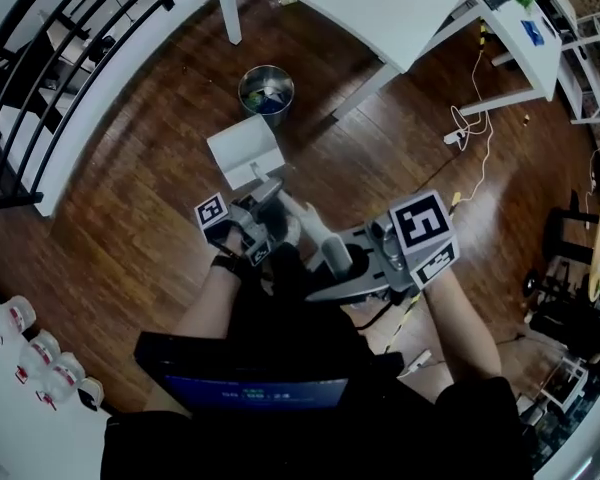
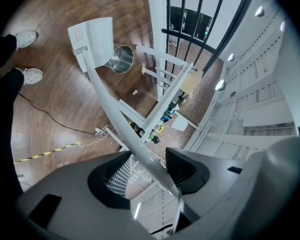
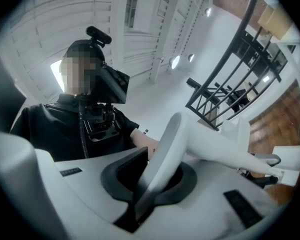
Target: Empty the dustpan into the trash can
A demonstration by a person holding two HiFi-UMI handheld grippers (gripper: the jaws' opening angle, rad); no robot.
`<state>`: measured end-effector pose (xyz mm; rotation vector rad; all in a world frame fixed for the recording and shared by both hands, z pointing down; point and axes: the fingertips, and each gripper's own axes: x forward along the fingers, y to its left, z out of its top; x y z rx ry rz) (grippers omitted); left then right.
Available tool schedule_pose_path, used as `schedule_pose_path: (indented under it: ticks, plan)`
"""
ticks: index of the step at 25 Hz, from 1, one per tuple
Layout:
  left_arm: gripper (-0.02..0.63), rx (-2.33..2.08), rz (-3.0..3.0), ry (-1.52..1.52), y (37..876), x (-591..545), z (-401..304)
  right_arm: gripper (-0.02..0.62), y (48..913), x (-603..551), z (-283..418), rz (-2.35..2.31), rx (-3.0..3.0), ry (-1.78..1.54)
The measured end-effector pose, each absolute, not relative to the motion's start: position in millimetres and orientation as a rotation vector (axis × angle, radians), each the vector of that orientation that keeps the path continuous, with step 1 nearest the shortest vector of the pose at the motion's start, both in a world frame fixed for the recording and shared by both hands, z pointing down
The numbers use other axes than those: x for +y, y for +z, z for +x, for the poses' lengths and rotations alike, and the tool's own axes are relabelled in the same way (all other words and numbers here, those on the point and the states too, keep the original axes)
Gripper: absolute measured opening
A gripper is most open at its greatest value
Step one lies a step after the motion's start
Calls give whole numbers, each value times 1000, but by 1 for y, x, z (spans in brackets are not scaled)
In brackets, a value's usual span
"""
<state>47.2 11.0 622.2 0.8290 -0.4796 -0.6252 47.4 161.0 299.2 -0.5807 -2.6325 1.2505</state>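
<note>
I hold the dustpan [image 1: 242,148] by its long white handle [image 2: 115,119]. My right gripper [image 3: 150,179] is pinching the top end of the handle, with its jaws pressed tight on it. My left gripper [image 2: 149,174] is lower down the handle. Its jaws are spread wide and the handle runs between them. It sits close to one pad, and there is a gap on the other side, so this gripper is not squeezing it.

In the head view the handle slopes away from me, down to the white pan at its far end. The pan is over the brown wood floor [image 1: 130,208], near the trash can [image 1: 267,90] but not over it. I cannot tell if the pan rests on the floor or hangs a bit above it.

The trash can is round and shiny, and there are some colored bits inside it. It stands on the floor by the leg of a white table [image 1: 380,8].
</note>
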Motion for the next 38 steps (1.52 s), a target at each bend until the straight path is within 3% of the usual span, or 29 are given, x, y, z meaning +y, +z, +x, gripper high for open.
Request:
schedule_pose_path:
  ticks: [8, 24, 26, 38]
  plan:
    - [222, -511, 771, -598, 662, 32, 41, 41, 323, 156, 44, -554, -2641, 1377]
    - [218, -505, 773, -667, 657, 37, 19, 39, 326, 144, 38, -558, -2677, 1375]
    - [182, -522, 795, -618, 661, 39, 19, 39, 331, 135, 37, -542, -2686, 1393]
    - [179, -616, 826, -548, 677, 57, 5, 35, 381, 99, 37, -485, -2697, 1485]
